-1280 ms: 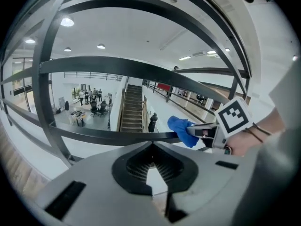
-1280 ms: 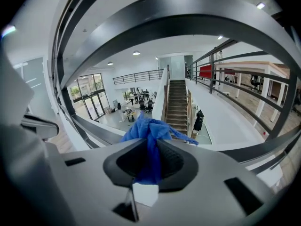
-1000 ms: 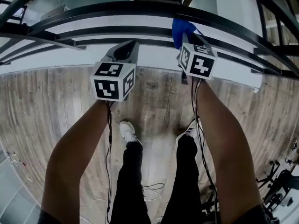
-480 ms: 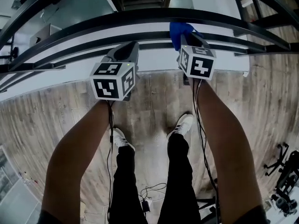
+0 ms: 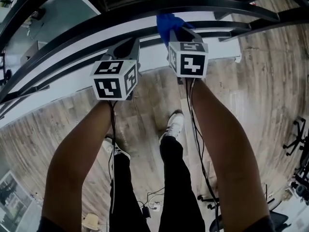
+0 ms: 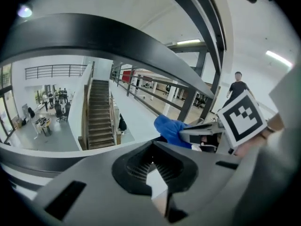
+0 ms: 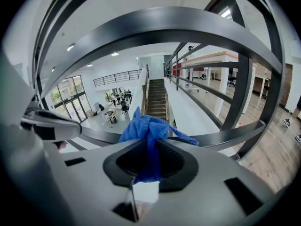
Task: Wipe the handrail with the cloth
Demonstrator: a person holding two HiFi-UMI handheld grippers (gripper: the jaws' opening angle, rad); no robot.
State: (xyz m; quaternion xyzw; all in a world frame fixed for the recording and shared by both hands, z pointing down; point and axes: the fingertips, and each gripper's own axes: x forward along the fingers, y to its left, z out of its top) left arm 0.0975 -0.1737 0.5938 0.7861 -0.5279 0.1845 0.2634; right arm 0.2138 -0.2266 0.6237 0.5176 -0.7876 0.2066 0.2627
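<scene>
Cloth (image 7: 146, 132) (blue, crumpled) in right gripper (image 7: 148, 150)

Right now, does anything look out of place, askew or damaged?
Nothing stands out. The blue cloth is bunched but pinched in the right hand-held gripper, close by the handrail; the left hand-held gripper is shut on nothing. No damage or spill shows.

Smooth dark metal handrail (image 5: 227, 7), soft blue cloth (image 5: 166, 23), matt wood-plank floor (image 5: 260, 95).

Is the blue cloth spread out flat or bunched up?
Bunched up: the cloth sits as a crumpled wad pinched in the right gripper.
</scene>
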